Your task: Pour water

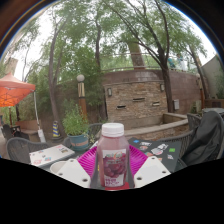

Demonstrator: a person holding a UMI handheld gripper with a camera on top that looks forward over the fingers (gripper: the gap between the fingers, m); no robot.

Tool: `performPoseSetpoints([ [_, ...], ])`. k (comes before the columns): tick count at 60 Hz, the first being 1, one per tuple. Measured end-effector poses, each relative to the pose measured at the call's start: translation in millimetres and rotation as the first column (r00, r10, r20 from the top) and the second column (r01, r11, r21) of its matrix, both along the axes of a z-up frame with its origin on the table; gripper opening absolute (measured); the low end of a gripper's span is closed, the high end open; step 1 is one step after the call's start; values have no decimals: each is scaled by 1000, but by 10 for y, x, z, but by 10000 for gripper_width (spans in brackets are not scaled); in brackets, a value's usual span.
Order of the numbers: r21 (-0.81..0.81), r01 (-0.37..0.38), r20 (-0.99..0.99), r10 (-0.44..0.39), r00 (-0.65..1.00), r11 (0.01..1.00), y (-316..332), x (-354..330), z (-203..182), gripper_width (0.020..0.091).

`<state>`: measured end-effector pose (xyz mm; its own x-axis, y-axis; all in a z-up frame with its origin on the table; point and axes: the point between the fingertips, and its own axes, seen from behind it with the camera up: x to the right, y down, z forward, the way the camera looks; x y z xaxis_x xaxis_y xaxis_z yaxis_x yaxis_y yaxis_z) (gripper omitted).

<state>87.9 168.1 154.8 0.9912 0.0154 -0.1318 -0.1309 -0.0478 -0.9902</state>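
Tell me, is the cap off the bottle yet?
No. The bottle between the gripper fingers has its white cap on top.

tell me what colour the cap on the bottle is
White, seen in the gripper view: the cap tops the bottle, which has a pink label.

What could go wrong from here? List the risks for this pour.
1. The bottle sits between the fingers with its white cap on; tilting it now would likely pour nothing.
2. No receiving cup is clearly visible, so water might spill onto the cluttered table.
3. The smooth bottle may slip between the pads.
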Motion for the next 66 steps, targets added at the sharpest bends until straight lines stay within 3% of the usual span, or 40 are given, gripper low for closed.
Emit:
performPoseSetpoints([
  [18, -89, -4, 74, 10, 997, 996, 186, 205, -630, 443],
  [24, -55, -27, 186, 37, 982, 998, 183, 139, -606, 442],
  [31, -65, -9, 168, 20, 986, 998, 167, 149, -593, 455],
  [37, -90, -1, 141, 13, 990, 996, 136, 174, -637, 592],
  [42, -234, 31, 159, 7, 987, 972, 40, 224, -910, 861],
  [46, -232, 36, 163, 2, 987, 972, -68, 237, -909, 814],
  [66, -179, 37, 180, -4, 984, 983, -1456, 71, -258, 833],
])
